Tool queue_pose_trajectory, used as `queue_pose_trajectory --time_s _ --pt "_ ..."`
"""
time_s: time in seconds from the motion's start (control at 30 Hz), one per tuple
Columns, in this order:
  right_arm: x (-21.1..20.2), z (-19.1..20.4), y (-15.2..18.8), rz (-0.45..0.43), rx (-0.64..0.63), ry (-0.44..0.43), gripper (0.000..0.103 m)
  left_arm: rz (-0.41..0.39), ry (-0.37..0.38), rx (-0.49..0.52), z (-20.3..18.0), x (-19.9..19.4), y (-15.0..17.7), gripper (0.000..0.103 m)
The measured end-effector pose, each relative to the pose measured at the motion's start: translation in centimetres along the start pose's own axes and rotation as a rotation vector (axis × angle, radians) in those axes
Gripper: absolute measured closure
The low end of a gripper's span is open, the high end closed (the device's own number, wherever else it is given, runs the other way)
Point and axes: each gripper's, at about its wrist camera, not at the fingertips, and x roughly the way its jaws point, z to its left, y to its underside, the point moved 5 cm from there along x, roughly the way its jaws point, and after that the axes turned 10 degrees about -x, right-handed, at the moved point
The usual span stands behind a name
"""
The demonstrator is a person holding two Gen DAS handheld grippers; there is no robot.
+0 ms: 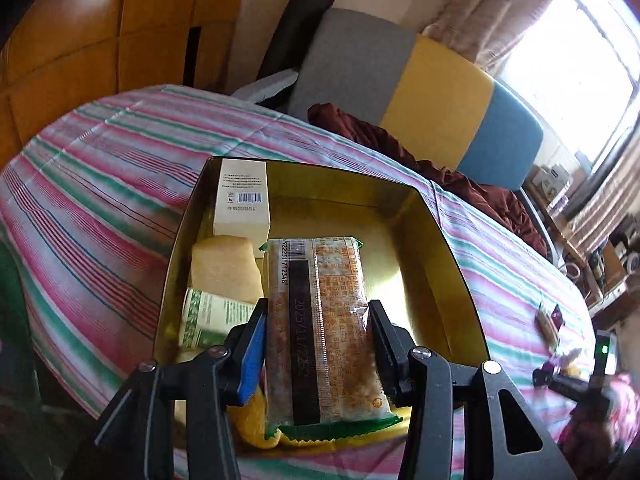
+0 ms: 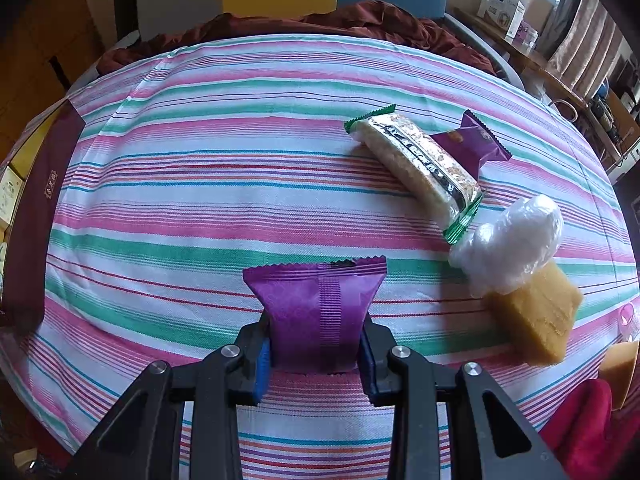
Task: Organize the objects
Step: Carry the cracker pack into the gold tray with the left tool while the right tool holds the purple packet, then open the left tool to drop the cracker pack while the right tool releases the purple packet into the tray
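Note:
My left gripper [image 1: 318, 316] is shut on a clear snack pack with green ends [image 1: 324, 332] and holds it over the open gold tin [image 1: 440, 240]. Inside the tin lie a cream carton [image 1: 242, 200], a tan sponge [image 1: 226, 268] and a green-and-white tube [image 1: 212, 316]. My right gripper [image 2: 316, 344] is shut on a purple snack packet [image 2: 316, 308] just above the striped tablecloth [image 2: 200, 200]. The tin's maroon side [image 2: 36, 216] shows at the far left of the right wrist view.
On the cloth to the right lie another green-ended snack pack [image 2: 420, 168], a second purple packet [image 2: 468, 144], a white plastic-wrapped bundle [image 2: 512, 240] and a tan sponge [image 2: 536, 316]. A grey, yellow and blue chair back [image 1: 420, 92] with a maroon cloth [image 1: 400, 148] stands behind the table.

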Motion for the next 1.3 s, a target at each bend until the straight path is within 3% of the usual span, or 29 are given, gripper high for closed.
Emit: queue_pose_trajectory --time_s 0.17,0.37,0.57,0.7,0.8,0.97,1.1,1.3 --pt "0.0 0.0 0.0 0.000 -0.001 0.000 0.069 -0.014 -0.031 0.063 -2.0 2.9 -2.9 0.055" --pt "-0.1 0.0 0.0 0.000 0.000 -0.002 0.069 0.015 -0.098 0.056 -2.5 7.6 -6.2 0.055" --pt "0.0 0.0 -0.1 0.000 -0.001 -0.002 0.069 0.050 -0.196 0.109 -2.1 11.3 -7.3 0.055" --pt "0.1 0.0 -0.1 0.000 -0.002 -0.001 0.069 0.065 -0.187 0.141 -2.1 12.1 -7.5 0.051" --pt "0.1 0.0 0.0 0.000 -0.001 -0.002 0.069 0.057 -0.194 0.104 -1.6 11.3 -7.5 0.050" --pt "0.1 0.0 0.0 -0.001 0.000 -0.002 0.069 -0.035 -0.165 0.117 -1.8 6.8 -6.2 0.050" --pt "-0.2 -0.1 0.0 -0.003 0.000 -0.001 0.070 -0.105 -0.160 0.125 -1.3 3.0 -4.1 0.041" --pt "-1.6 1.6 -1.3 -0.052 0.013 -0.073 0.070 -0.139 -0.176 0.138 -0.1 -0.6 -1.2 0.041"
